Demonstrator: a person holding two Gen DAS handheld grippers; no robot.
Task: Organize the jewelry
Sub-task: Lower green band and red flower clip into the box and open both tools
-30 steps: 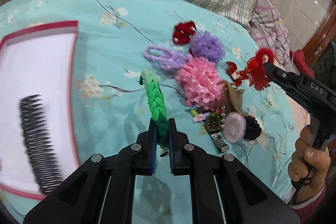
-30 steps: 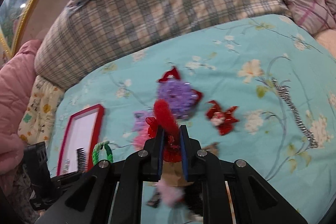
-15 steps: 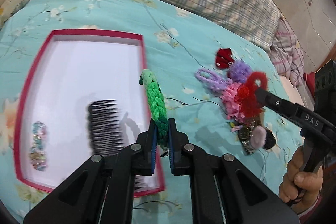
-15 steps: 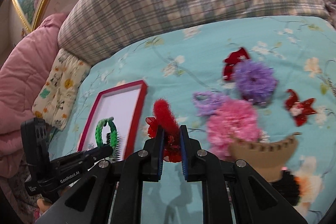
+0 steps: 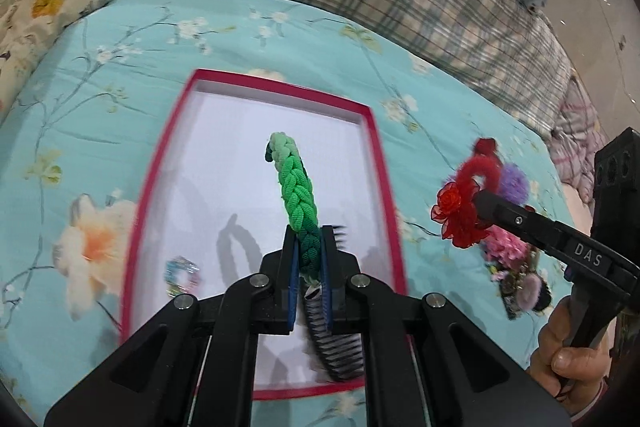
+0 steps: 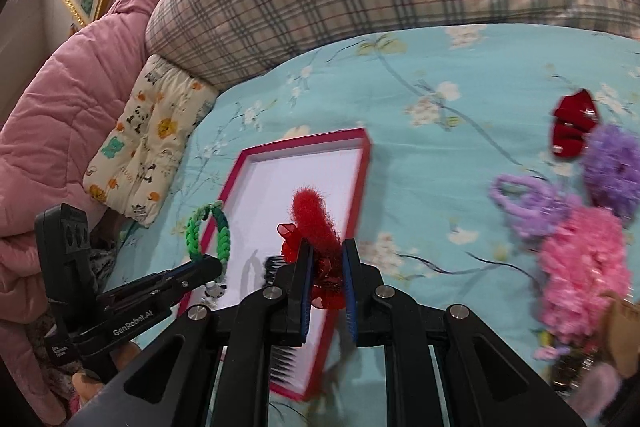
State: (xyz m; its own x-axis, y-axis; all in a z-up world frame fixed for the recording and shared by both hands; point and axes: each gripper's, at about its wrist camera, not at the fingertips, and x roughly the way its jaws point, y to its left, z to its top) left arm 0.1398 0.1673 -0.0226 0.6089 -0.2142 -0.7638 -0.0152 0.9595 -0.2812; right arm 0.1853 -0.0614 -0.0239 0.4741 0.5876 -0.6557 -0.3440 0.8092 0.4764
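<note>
While both hands hang over the bed (image 5: 132, 27), each gripper is clamped on a hair tie. The left gripper (image 5: 309, 259) pinches the dark end of a green braided hair tie (image 5: 296, 193), whose loop stands up above the white floor of the red-rimmed box (image 5: 378, 163). In that box a black comb (image 5: 334, 343) lies near the near rim, partly hidden under the gripper, and a small pale beaded ring (image 5: 182, 275) sits by the left rim. The right gripper (image 6: 325, 277) squeezes a red fuzzy hair tie with a gauze flower (image 6: 314, 223), held just above the box's right rim. Well toward the bed's right edge lies the remaining pile: a pink scrunchie (image 6: 580, 259), a purple pompom tie (image 6: 612, 167), a lilac loop (image 6: 528, 199) and a red clip (image 6: 572, 123)
</note>
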